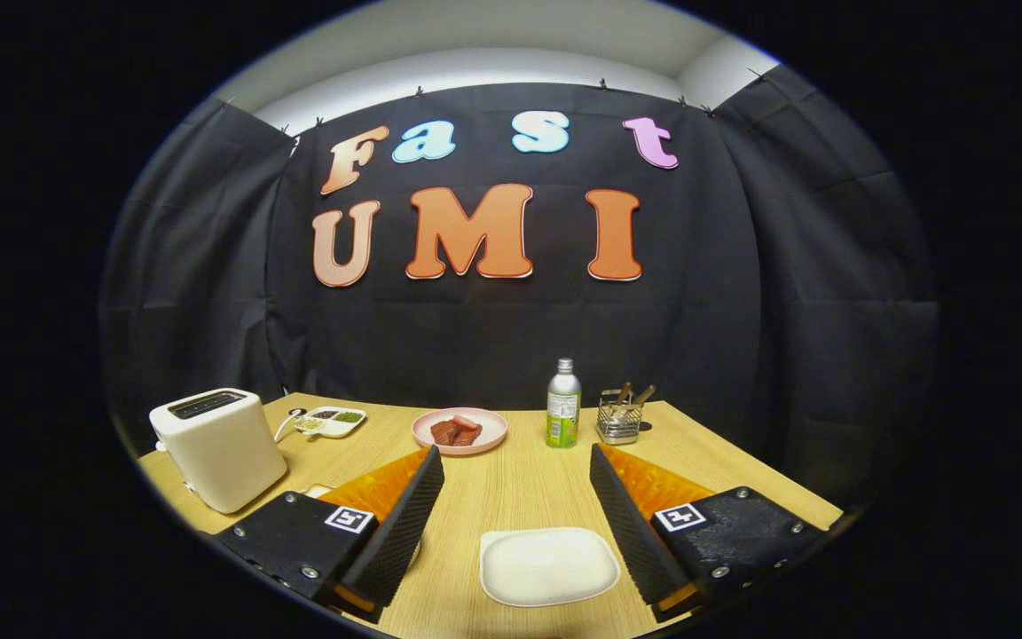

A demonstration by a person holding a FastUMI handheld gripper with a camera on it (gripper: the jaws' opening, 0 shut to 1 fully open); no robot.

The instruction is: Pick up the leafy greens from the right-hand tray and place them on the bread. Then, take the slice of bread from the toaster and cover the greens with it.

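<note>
My gripper [515, 457] hovers above a wooden table [520, 488], open, with nothing between its fingers. The black ribbed fingers [404, 524] spread wide to either side of a white rounded-rectangular tray [548, 565], which lies low between them and looks bare. A cream toaster [218, 446] stands to the left of the left finger, its top slot dark; I cannot tell what is inside. A small pale edge [317, 490] peeks out beside the left finger's body, too hidden to identify.
Beyond the fingers sit a pink plate with reddish meat pieces [459, 430], a green-labelled bottle [563, 404] and a wire basket with utensils [620, 419]. A small white divided dish of condiments [332, 421] lies behind the toaster. The table ends at the black cloth wall.
</note>
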